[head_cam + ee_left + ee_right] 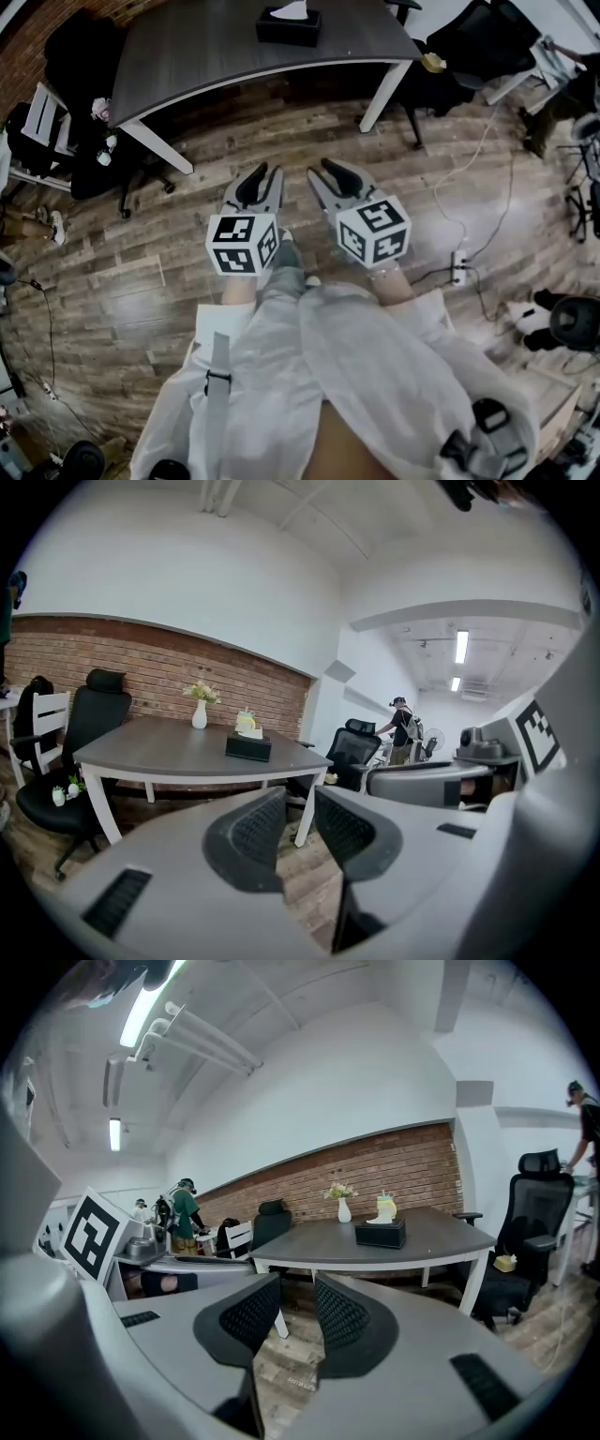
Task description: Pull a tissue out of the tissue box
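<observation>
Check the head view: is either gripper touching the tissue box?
No: the tissue box sits on the table, while the left gripper and right gripper hover over the floor, well short of it.

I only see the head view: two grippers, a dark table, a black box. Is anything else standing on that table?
Observer: Yes. The left gripper view shows a white vase of flowers on the table, apart from the tissue box.
Operator: Anyone else around?
Observer: The right gripper view shows a person in a green top standing in the background.
Operator: Are the grippers holding anything?
Observer: No. The left gripper and right gripper each have jaws apart, only floor between.
</observation>
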Available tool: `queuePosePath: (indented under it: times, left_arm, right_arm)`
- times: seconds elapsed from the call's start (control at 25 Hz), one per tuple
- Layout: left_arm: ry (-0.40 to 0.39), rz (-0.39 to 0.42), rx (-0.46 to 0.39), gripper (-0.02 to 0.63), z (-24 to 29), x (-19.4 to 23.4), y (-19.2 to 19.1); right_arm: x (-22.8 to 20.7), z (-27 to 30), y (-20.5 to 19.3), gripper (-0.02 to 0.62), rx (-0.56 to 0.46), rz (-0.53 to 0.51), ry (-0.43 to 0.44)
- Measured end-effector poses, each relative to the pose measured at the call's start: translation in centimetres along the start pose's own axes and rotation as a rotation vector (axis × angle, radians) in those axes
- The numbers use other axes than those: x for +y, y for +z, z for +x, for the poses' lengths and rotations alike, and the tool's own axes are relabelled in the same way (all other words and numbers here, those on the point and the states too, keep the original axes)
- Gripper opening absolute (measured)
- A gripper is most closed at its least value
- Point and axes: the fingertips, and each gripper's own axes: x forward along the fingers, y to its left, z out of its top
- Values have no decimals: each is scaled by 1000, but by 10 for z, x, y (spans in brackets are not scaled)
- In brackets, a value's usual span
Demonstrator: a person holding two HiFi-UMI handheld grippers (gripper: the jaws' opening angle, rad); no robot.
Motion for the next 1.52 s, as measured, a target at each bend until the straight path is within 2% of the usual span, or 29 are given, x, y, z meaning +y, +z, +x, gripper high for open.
queuePosePath:
  times: [0.44,0.88,1.16,1.52]
  left_arm:
    - [-49,19,-27,83,76,99,65]
    - [-103,4,30,83,115,135,66]
    - [-86,-18,50,83,142,155,67]
    - [-48,-17,44,83,207,189,103]
  right_arm:
    - [-36,114,59,92,-19,-15,-53]
    - [-56,162,59,92,47,9,-80]
    - [-81,188,67,92,49,24,-83]
    - [-133,251,105,92,37,17,-41]
